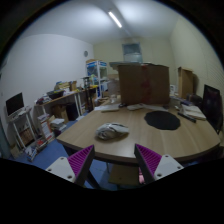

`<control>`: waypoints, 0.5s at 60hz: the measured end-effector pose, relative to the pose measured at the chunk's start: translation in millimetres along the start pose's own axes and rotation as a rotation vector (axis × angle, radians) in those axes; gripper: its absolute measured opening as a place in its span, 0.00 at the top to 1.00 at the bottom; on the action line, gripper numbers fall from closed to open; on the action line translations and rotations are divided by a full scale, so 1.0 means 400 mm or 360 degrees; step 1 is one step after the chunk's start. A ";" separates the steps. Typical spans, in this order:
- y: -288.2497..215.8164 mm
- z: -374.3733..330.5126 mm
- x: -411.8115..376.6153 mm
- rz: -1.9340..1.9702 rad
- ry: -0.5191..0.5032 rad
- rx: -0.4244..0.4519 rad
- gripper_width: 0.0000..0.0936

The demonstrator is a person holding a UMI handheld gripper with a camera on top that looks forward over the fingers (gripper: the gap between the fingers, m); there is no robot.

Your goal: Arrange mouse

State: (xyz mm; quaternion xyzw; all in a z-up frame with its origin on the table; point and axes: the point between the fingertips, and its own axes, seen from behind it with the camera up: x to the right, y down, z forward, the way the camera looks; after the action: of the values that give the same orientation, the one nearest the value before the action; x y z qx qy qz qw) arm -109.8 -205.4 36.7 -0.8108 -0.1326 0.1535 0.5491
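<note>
Hovering your gripper [112, 165] short of the round table [150, 142] — fingers spread wide, holding nothing.
Mouse [111, 130] ahead left — black round mousepad [162, 120] beyond, apart.

table [150, 143]: smooth light wood (slight sheen) | box [144, 84]: matt brown cardboard | mouse pad [162, 120]: matt black

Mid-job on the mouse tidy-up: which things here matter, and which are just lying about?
Job:
mouse, ahead of the fingers
round black mouse mat
gripper, fingers open, nothing between them

Lying about:
cardboard box
monitor
shelves
table, only the support
</note>
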 end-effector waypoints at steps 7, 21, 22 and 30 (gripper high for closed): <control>-0.002 0.100 -0.064 0.0012 -0.0070 -0.0024 0.11; 0.006 0.262 -0.096 0.0032 -0.0070 -0.0122 0.11; 0.006 0.268 -0.096 0.0026 -0.0063 -0.0129 0.11; -0.008 0.319 -0.089 0.0006 -0.0005 -0.0165 0.10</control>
State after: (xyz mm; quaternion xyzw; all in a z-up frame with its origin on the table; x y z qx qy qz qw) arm -193.1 -109.7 -1.2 -0.8382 -0.1398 0.1489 0.5057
